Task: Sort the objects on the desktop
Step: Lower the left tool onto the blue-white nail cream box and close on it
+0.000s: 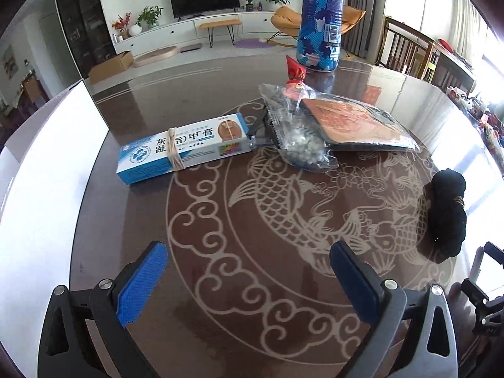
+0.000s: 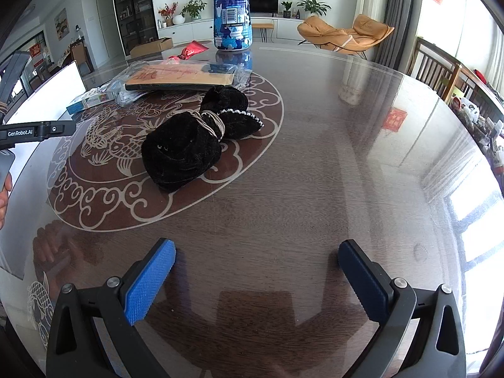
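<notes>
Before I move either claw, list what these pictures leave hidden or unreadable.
- Blue bottle: its top is cut off by the upper edge in both wrist views.
- Black pouch: tied shut with cord, contents unseen.
- Flat packet: the clear bag's glare blurs its print in the left wrist view.
- Red wrapper: partly behind the bags; too small to identify.
- Boxed tube: mostly hidden in the right wrist view.

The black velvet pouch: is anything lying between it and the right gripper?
Nothing: only bare glass tabletop separates the black velvet pouch from the right gripper, seen from the right wrist.
</notes>
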Available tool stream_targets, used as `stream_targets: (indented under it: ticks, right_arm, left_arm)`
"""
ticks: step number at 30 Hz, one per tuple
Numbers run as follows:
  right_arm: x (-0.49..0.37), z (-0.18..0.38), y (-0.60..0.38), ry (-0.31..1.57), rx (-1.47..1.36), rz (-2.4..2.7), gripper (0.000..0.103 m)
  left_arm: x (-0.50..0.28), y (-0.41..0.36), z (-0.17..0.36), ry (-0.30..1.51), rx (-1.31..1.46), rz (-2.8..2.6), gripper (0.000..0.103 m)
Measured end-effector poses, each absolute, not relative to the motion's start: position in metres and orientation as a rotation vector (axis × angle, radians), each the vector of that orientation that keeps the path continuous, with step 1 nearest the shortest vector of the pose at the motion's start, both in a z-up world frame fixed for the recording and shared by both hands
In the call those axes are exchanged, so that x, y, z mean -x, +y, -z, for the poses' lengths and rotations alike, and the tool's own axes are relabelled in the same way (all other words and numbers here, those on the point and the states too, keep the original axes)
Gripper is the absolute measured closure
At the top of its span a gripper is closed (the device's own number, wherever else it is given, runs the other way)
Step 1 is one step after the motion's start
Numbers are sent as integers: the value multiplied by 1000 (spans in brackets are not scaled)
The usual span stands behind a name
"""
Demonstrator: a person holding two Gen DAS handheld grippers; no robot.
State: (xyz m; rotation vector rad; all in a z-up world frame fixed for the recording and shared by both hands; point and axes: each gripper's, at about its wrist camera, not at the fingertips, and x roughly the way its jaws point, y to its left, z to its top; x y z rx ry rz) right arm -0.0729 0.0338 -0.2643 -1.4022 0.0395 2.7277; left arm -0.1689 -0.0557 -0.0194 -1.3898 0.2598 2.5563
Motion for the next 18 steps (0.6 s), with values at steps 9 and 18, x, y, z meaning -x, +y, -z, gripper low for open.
stream_targets:
  ticks: [9, 18]
  right_arm:
    - [73, 264, 33, 40, 1402, -2728, 0]
    - [73, 264, 34, 40, 1402, -2728, 0]
  left_arm:
    - [163, -62, 29, 282, 1405, -2533, 0]
    - [167, -57, 22, 389, 1388, -2508, 0]
